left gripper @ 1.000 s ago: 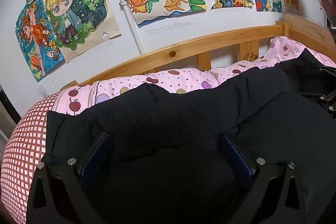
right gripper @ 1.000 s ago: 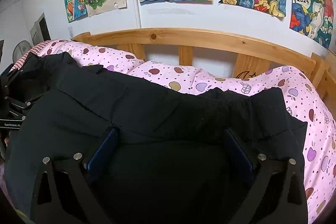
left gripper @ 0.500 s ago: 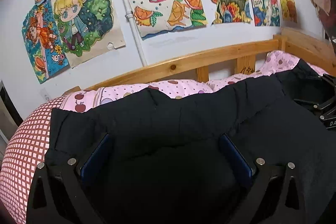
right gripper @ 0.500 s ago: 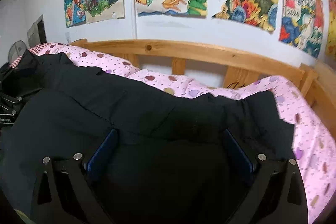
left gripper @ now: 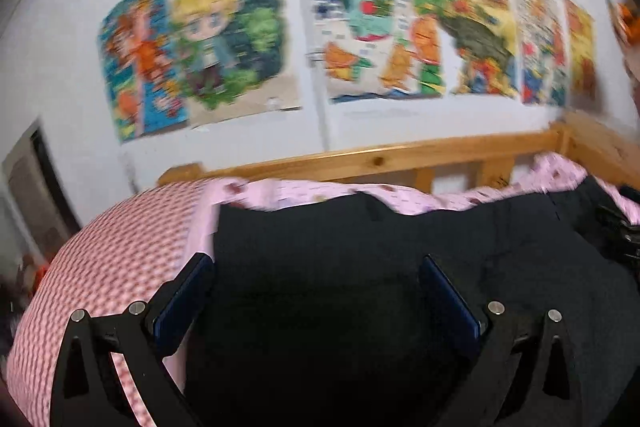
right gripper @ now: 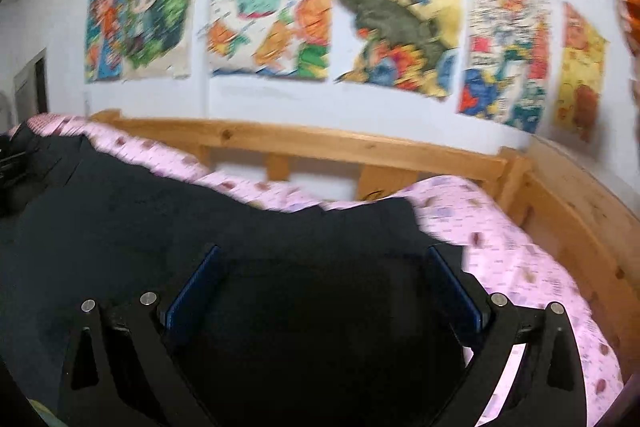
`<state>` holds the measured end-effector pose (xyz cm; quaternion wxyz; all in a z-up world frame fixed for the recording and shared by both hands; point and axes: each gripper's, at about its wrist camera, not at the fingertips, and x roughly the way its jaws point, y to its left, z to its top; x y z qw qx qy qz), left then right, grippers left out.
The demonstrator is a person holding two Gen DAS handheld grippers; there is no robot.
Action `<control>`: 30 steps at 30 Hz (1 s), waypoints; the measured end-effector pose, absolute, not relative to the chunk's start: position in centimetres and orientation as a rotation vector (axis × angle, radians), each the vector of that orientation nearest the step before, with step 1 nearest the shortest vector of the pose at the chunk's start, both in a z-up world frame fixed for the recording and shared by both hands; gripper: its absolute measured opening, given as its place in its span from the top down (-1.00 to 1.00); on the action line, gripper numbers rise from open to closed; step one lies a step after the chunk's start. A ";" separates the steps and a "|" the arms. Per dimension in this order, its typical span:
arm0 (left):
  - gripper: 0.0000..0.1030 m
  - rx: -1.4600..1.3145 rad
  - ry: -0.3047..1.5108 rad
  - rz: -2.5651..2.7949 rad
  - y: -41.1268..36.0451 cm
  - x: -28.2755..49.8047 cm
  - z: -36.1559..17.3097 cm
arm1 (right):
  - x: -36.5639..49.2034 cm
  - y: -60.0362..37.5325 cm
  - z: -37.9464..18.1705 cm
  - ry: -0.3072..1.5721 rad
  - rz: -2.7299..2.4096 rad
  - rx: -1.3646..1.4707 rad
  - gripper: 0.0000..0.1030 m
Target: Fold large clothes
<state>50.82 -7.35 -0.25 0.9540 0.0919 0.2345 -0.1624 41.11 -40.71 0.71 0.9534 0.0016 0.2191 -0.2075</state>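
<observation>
A large black garment (left gripper: 360, 267) is lying spread across the bed, its dark fabric looking thick and matte, with an uneven upper edge showing a small notch against the pink bedding. It is filling the space between the two views and reaching toward the wooden bed rail (left gripper: 400, 157) along the far edge of the bed. The left hand-held gripper (left gripper: 316, 291) is sitting at the garment's left edge, its blue-padded fingers (left gripper: 184, 301) standing wide apart with black cloth bulging between them; the left finger is overlapping a red-and-white checked cover (left gripper: 104, 259). The right hand-held gripper (right gripper: 322, 281) is sitting at the garment's right edge, fingers likewise spread, with cloth heaped between them. Both views are motion-blurred, so whether the fabric is pinched further back is hard to say. A pink patterned sheet (right gripper: 512, 247) is showing beyond the garment toward the bed's right corner. Colourful drawings (right gripper: 272, 11) are hanging on the white wall above the rail.
</observation>
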 end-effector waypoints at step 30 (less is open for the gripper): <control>-1.00 0.028 0.872 -0.592 -0.5 52.6 -5.0 | 39.3 -49.9 -3.9 0.724 -0.259 0.281 -0.90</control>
